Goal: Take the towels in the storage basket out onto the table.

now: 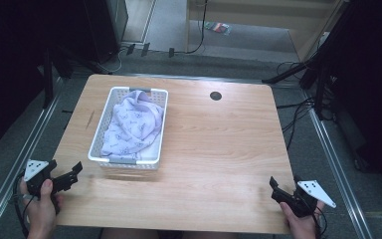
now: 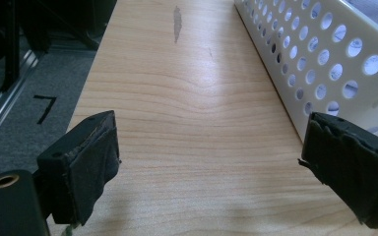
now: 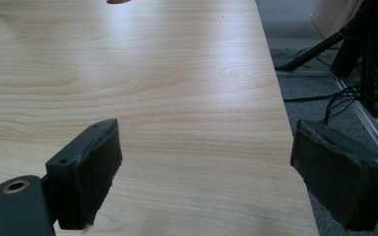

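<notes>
Pale wood counter [image 1: 219,149] in the high view, with a white perforated basket [image 1: 99,144] on its left half. Inside the basket, a crumpled lilac cloth [image 1: 134,124], heaped toward the far end. At the near left corner, the left claw [image 1: 68,175] in a hand [image 1: 42,211], jaws spread, empty, just near and left of the basket and apart from it. At the near right corner, the right claw [image 1: 284,186] in the other hand [image 1: 303,224], likewise released, well apart from the basket. A dark round hole [image 1: 215,95] at the far edge.

In the left gripper view: left claw [image 2: 209,157] wide apart over bare wood, basket [image 2: 325,59] wall along the right, close to the right jaw; contact impossible to tell.

In the right gripper view: right claw [image 3: 204,169] released above the counter [image 3: 142,83] by its right edge, grey floor [image 3: 320,93] and cables [image 3: 325,98] beyond.
</notes>
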`<state>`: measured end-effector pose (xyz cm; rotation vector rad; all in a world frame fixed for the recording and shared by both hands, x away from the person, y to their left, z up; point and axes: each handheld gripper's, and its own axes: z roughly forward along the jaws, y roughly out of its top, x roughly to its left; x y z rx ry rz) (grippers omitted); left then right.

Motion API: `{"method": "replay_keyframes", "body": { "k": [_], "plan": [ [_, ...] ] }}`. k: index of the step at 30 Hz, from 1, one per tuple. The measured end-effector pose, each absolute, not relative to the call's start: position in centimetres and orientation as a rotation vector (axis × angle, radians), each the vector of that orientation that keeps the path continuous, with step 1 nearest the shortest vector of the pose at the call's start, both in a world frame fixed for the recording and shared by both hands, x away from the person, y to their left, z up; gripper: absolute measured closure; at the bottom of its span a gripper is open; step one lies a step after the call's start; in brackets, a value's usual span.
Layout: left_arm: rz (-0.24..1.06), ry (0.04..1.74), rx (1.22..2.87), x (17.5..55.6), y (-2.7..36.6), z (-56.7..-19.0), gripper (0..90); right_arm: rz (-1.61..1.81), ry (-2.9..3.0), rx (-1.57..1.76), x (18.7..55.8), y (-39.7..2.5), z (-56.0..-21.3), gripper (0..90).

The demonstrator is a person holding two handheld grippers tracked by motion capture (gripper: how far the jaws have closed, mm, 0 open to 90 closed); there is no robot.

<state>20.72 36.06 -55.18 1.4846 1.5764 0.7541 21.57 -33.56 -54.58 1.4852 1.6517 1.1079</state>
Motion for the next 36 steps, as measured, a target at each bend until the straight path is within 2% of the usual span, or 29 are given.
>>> {"method": "replay_keyframes", "body": {
  "k": [12, 15, 19, 36],
  "plan": [
    [0.733, 1.564, 1.475, 20.7, 36.3, -55.2, 7.9, 1.105, 1.649, 1.491, 21.6, -33.6, -54.6, 12.5],
    [0.683, 1.558, 1.543, 20.5, 36.3, -54.7, 9.7, 1.106, 1.647, 1.491, 21.6, -33.6, -54.6, 12.5],
    [0.645, 1.528, 1.535, 20.0, 36.5, -53.9, 0.0, 1.105, 1.650, 1.489, 21.6, -33.6, -54.6, 12.5],
    [0.640, 1.476, 1.610, 20.6, 35.1, -49.9, 0.0, 1.098, 1.653, 1.487, 21.7, -33.6, -54.6, 12.6]
  ]
}}
